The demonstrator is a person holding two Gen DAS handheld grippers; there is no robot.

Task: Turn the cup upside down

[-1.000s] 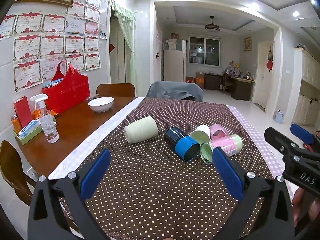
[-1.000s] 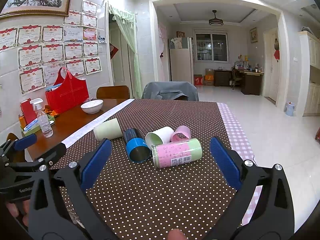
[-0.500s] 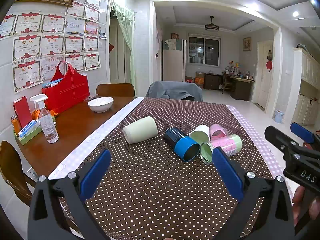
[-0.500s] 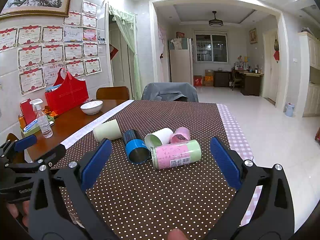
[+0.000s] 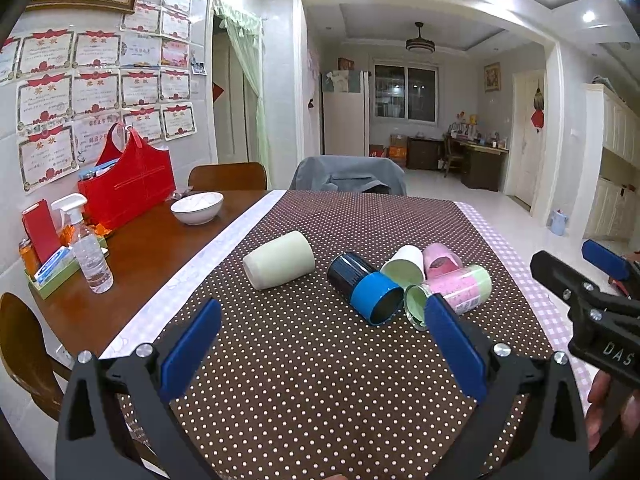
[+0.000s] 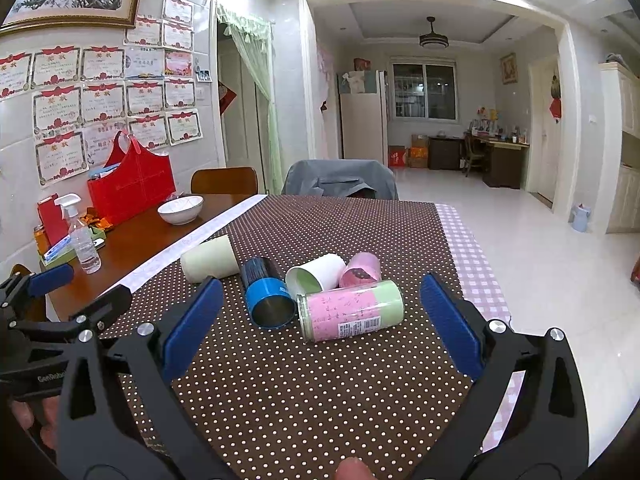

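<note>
Holding both tools low over the dotted cloth (image 6: 300,380), you keep your left gripper (image 5: 320,352) and your right gripper (image 6: 320,328) spread wide, with nothing in them. Just past them five cups lie on their sides: the pink and green cup (image 6: 352,312), the blue cup (image 6: 266,294), the white cup (image 6: 316,274) and the pink cup (image 6: 362,270) touch in a bunch, and the pale green cup (image 5: 278,260) lies a little apart to the left. Farther back, a white bowl (image 5: 197,208) sits on the bare wood table (image 5: 152,248).

Black hand-held gripper (image 5: 320,344), blue pads (image 5: 192,348), silver screws
</note>
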